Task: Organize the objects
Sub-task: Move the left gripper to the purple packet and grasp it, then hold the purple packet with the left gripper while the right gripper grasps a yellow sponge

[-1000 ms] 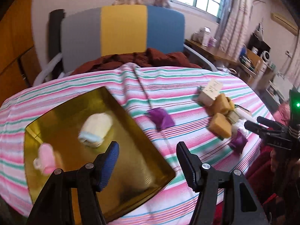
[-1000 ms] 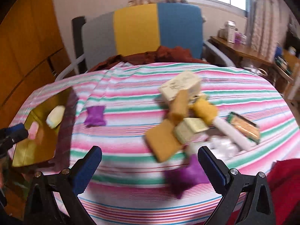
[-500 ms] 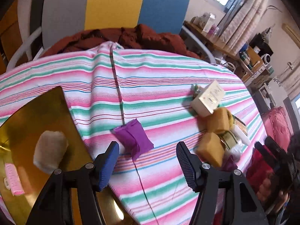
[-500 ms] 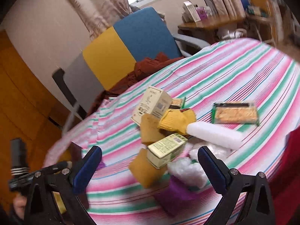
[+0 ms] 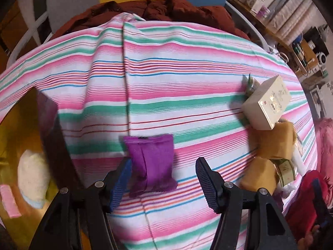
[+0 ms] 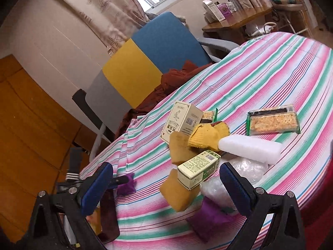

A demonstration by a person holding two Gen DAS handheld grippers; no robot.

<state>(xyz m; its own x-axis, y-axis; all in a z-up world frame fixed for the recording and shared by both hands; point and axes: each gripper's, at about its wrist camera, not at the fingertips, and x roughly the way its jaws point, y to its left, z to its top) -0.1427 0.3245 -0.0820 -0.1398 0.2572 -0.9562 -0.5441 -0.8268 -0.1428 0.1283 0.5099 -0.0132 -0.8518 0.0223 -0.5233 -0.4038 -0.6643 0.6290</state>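
Purple packet [image 5: 151, 164] lies btwn open left gripper [image 5: 164, 179] fingers; right gripper [image 6: 166, 185] open too.

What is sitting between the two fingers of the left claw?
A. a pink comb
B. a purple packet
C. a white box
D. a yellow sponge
B: the purple packet lies on the striped tablecloth between the open fingers of the left claw, close to the left finger, not squeezed.
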